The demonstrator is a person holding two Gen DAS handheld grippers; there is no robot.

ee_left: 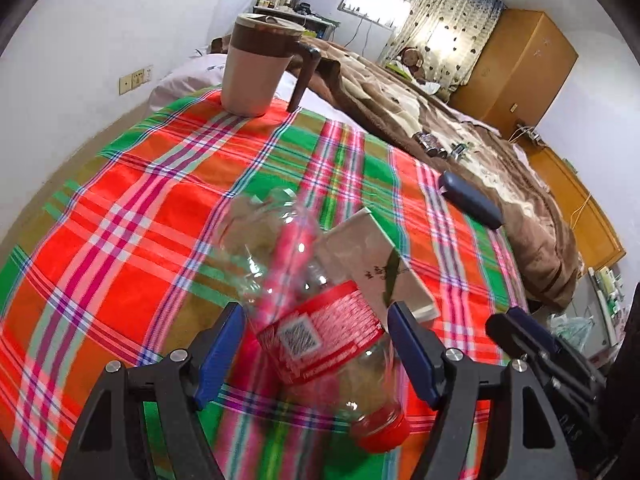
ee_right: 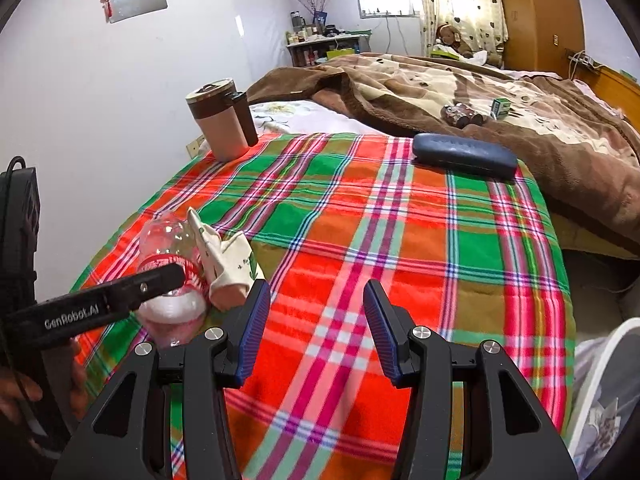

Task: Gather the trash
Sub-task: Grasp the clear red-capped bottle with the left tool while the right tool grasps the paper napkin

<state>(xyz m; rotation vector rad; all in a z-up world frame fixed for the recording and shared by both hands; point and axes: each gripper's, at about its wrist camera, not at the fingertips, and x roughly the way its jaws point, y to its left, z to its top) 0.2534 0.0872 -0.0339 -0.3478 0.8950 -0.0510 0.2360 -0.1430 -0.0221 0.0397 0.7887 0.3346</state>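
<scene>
An empty clear plastic bottle (ee_left: 316, 312) with a red label and red cap lies on the plaid blanket (ee_left: 140, 220). My left gripper (ee_left: 316, 344) is open, its blue-padded fingers on either side of the bottle, not touching it. A flattened cream carton (ee_left: 380, 264) lies just behind the bottle. In the right wrist view the bottle (ee_right: 172, 264) and the carton (ee_right: 224, 256) lie at the left. My right gripper (ee_right: 316, 328) is open and empty above bare blanket, to the right of them.
A beige and brown lidded mug (ee_right: 222, 120) stands at the blanket's far left corner. A dark blue glasses case (ee_right: 464, 154) lies at the far edge. A brown fleece blanket (ee_right: 500, 92) bears small cans and a green box. A white bin (ee_right: 600, 392) is at the right.
</scene>
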